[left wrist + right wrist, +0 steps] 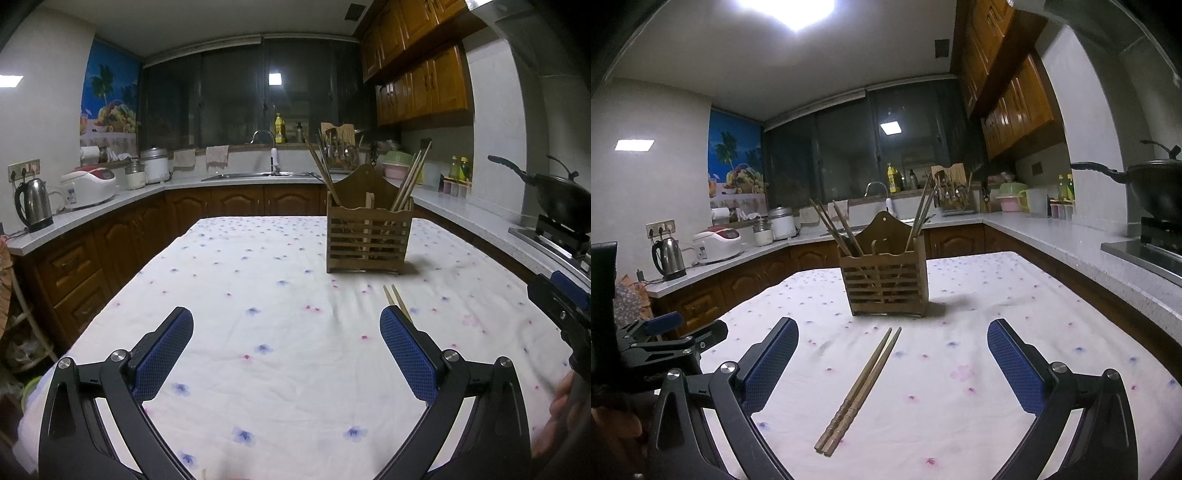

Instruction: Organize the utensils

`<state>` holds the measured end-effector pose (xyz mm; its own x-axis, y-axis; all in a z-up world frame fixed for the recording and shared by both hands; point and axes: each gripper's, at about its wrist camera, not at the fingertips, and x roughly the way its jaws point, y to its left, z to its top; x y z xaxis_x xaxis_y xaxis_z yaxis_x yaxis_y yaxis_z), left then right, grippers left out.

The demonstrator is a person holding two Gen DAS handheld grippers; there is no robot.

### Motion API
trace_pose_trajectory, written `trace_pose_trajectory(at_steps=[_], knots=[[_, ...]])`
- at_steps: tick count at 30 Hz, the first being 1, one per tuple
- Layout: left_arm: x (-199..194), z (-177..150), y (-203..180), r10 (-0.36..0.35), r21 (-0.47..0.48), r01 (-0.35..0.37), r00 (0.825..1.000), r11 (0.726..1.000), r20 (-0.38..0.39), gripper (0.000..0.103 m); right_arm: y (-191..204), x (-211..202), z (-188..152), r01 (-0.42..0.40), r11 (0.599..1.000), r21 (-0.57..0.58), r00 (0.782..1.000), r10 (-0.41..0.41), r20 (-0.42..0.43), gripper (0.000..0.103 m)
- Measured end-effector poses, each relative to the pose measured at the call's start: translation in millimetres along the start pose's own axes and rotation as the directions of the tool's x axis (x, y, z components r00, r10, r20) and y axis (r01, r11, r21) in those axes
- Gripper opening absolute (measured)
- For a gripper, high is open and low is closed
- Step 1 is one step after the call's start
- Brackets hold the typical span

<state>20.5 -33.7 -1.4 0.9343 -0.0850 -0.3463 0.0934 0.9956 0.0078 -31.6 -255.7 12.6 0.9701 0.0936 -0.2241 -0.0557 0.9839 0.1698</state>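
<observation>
A pair of wooden chopsticks (860, 391) lies side by side on the flowered tablecloth (960, 369), between the open fingers of my right gripper (892, 332), which holds nothing. Behind them stands a slatted wooden utensil holder (884, 284) with several chopsticks in its left and right compartments. In the left wrist view the holder (369, 236) stands ahead to the right, and only the chopstick tips (393, 295) show behind the right finger. My left gripper (286, 319) is open and empty over the cloth. The right gripper shows at that view's right edge (561, 306).
Kitchen counters ring the table: a kettle (33, 203) and rice cooker (88, 186) at left, a sink (258, 175) at the back, a black wok (554, 195) on the stove at right. The left gripper shows at the right wrist view's left edge (665, 339).
</observation>
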Motion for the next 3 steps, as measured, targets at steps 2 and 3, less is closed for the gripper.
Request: trace_pose_trajectory(at_steps=[2, 3], knots=[[1.0, 0.2, -0.3, -0.004, -0.002, 0.004, 1.000, 1.000, -0.001, 0.103, -2.5, 2.9, 2.6, 0.000, 1.000, 0.003, 1.000, 0.000, -0.004, 0.103], [1.2, 0.2, -0.4, -0.004, -0.003, 0.004, 1.000, 1.000, -0.003, 0.103, -2.1, 2.8, 2.6, 0.001, 1.000, 0.003, 1.000, -0.001, -0.005, 0.103]])
